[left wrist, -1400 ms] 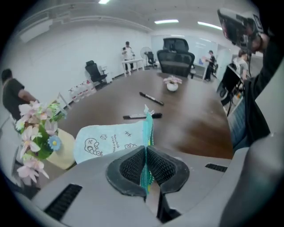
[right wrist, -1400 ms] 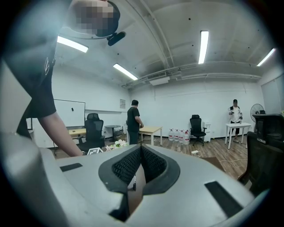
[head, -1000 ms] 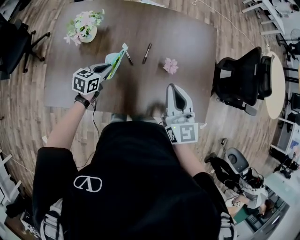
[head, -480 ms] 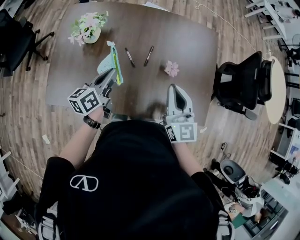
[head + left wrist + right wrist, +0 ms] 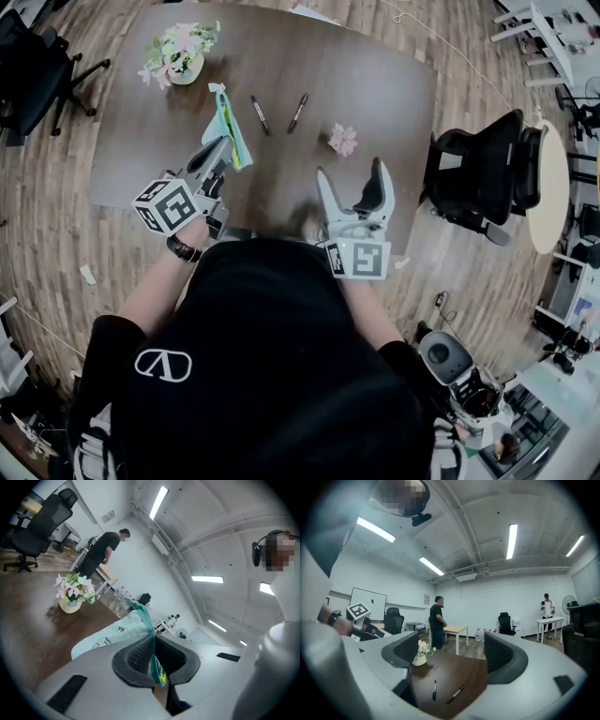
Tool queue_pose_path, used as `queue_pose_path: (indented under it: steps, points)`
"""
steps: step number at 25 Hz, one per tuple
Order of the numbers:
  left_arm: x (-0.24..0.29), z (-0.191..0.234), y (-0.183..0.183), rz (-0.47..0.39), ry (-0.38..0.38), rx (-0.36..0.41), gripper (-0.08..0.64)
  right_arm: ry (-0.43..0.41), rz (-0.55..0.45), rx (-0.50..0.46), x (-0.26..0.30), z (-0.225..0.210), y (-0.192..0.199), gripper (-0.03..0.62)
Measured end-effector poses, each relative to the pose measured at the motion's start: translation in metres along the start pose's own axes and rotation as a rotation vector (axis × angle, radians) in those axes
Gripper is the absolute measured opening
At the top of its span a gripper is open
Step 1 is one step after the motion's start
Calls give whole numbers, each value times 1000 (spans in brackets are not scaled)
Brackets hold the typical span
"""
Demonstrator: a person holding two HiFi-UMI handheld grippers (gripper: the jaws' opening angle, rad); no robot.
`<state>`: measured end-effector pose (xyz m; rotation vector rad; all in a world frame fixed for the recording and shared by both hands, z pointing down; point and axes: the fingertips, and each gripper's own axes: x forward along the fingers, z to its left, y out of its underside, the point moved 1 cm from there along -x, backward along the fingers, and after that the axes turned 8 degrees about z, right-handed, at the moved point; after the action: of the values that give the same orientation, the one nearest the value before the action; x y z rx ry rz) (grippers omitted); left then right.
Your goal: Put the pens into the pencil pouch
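Note:
A mint-green pencil pouch (image 5: pixel 225 127) with a teal zipper hangs above the dark table (image 5: pixel 375 75). My left gripper (image 5: pixel 222 148) is shut on the pouch's near edge. In the left gripper view the pouch (image 5: pixel 105 637) runs out from between the pads, with the left gripper (image 5: pixel 154 660) clamped on its zipper edge. Two dark pens (image 5: pixel 260 114) (image 5: pixel 297 111) lie side by side beyond the pouch. My right gripper (image 5: pixel 354 183) stands near the table's front edge; its jaws have just been opening and nothing is between them. Through the right gripper (image 5: pixel 452 651) both pens (image 5: pixel 434 689) (image 5: pixel 455 693) show ahead.
A vase of flowers (image 5: pixel 178 52) stands at the table's far left corner, and a loose pink flower (image 5: pixel 342 138) lies right of the pens. A black office chair (image 5: pixel 487 159) is at the table's right side. A person (image 5: pixel 437 620) stands farther back in the room.
The left gripper has lifted the pouch, turned it and drawn it toward me. The right gripper's jaws have gone from shut to wide open in place.

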<state>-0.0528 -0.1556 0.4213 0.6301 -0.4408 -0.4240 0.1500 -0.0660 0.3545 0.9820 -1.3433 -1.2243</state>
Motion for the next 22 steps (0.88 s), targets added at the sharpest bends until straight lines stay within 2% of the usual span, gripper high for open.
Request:
queue_pose_path:
  steps: [1,7,13,16,22]
  points:
    - [0,-1,1,0,2,-4,15,-1,-2,6,3,-1,-3,416]
    - [-3,-6,-2,-15,14,-2,15,-26,76,15,34,-5,-7,411]
    - [-10,-5,1,-19,17,-22,15,-23,237,4,102,-18,22,410]
    - [-13,-1,4,-20,12,-39,15,-17,364,51,151,-29,55,400]
    - [-22,15,15,-16,-20,-65,15,1,685,180,217,-41,161,345]
